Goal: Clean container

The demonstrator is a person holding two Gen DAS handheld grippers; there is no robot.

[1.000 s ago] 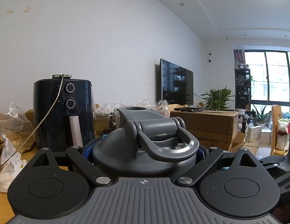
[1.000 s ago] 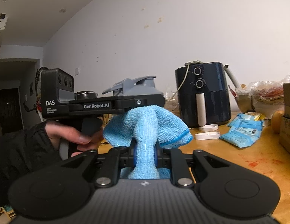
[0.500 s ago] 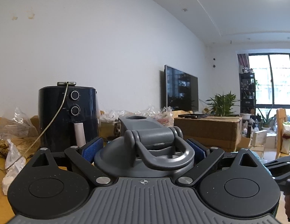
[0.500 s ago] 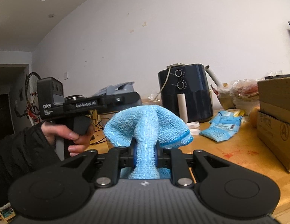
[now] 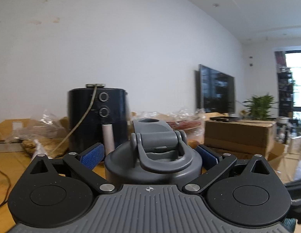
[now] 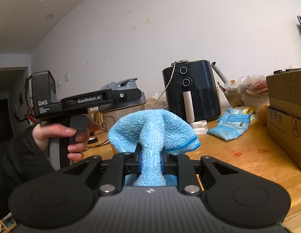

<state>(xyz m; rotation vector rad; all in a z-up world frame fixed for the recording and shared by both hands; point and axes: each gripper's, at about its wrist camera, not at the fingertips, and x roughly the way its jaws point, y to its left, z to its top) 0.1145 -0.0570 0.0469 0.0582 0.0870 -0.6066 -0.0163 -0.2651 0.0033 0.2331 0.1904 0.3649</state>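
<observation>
While the right claw [image 6: 150, 160] pinches fluffy blue terry cloth [image 6: 153, 130].

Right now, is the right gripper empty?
No. In the right wrist view the right gripper is shut on a blue cloth bunched between its pads.

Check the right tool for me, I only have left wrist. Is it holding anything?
Observer: Yes. The right tool is shut on a bunched blue cloth.
Operator: Where is the cloth relative to the container?
Observer: It's in front of the container and overlaps its lower body in the right wrist view. I can't tell whether they touch.
Operator: I only see the lid. What about the body?
Observer: It's translucent under the grey lid. The left tool clamps it near the top, and a hand grips that tool's handle.
</observation>
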